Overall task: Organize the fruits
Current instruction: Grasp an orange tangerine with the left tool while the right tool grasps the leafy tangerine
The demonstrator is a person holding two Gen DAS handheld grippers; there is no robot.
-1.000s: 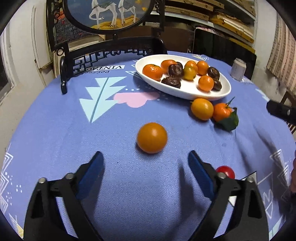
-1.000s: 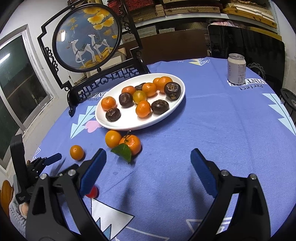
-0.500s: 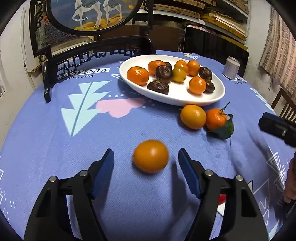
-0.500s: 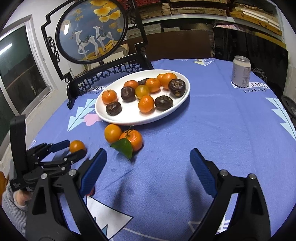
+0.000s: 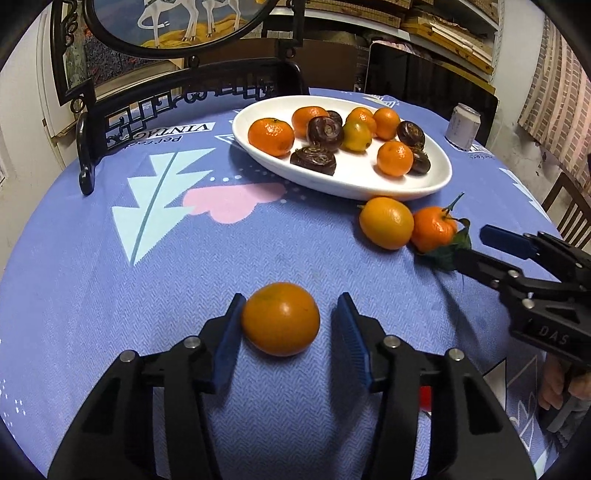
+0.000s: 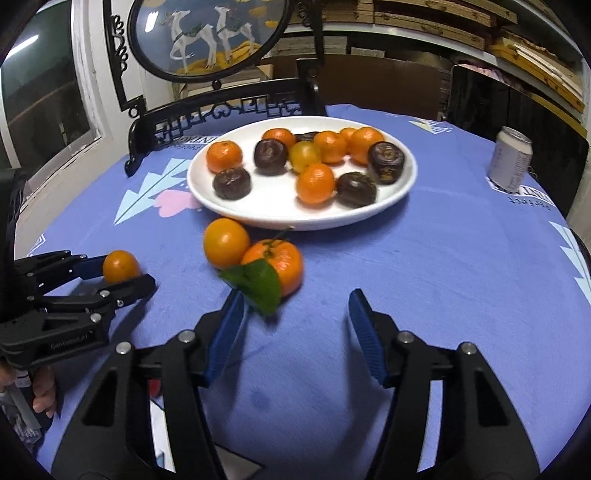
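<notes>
Both grippers: black plastic frames w/ triangular cutouts, silver screws at joints, blue ribbed pads (image 5: 229, 343) on fingertips. Right gripper (image 5: 476, 247) has faint "DAS" lettering; left gripper (image 6: 118, 275) carries small white print.

A round worktop (image 6: 461, 266) draped in blue patterned cloth is backed by a black carved screen (image 6: 207, 33). A window (image 6: 40, 96) is seen left, shelves (image 6: 517, 55) behind.
</notes>
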